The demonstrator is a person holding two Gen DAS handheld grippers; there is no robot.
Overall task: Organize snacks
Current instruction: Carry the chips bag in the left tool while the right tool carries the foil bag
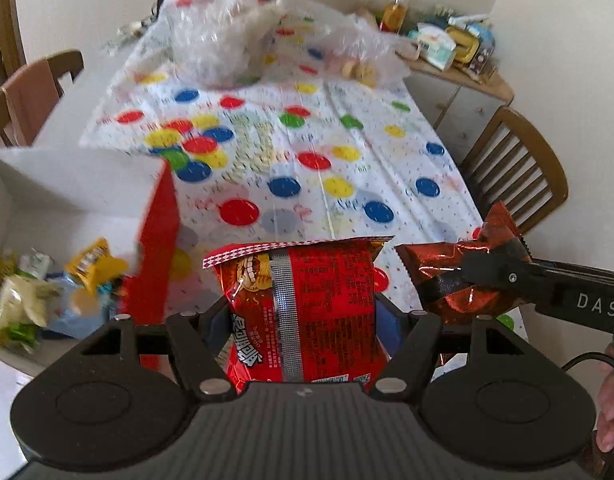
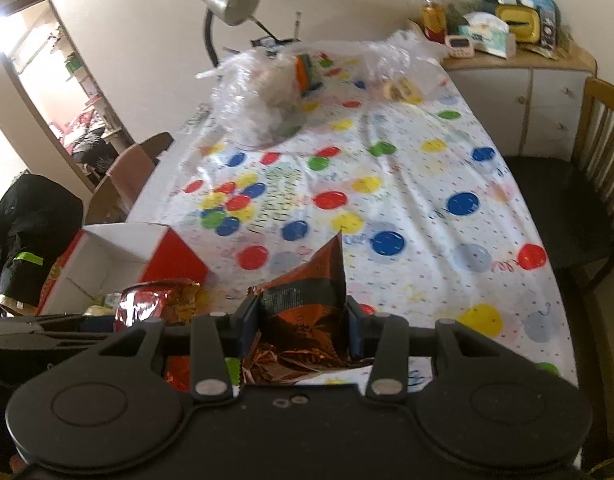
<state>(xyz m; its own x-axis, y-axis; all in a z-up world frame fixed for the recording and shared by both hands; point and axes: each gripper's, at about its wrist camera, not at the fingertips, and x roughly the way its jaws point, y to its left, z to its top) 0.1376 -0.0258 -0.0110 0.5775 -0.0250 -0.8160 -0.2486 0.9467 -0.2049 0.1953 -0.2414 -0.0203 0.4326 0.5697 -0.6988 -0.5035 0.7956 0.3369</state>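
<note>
Tongs: your left tongs [image 1: 303, 320] pinch a red bag [image 1: 303, 304], right tongs [image 2: 303, 320] pinch a brown bag [image 2: 303, 300]. Some snacks [image 1: 47, 292] already sit in the box [image 1: 159, 240]; these two look like they go next.

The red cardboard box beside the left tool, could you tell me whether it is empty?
No, the red cardboard box already holds several snack packets.

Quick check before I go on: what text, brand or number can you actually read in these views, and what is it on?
"DAS": white letters on the right claw's arm, cut off at the frame edge.
Red bag in the left claw: large logo and fine print, too blurred to read.
Foil bag in the right claw: dark print panel, too small to read.
Tablecloth: scribbled print, unreadable.
</note>
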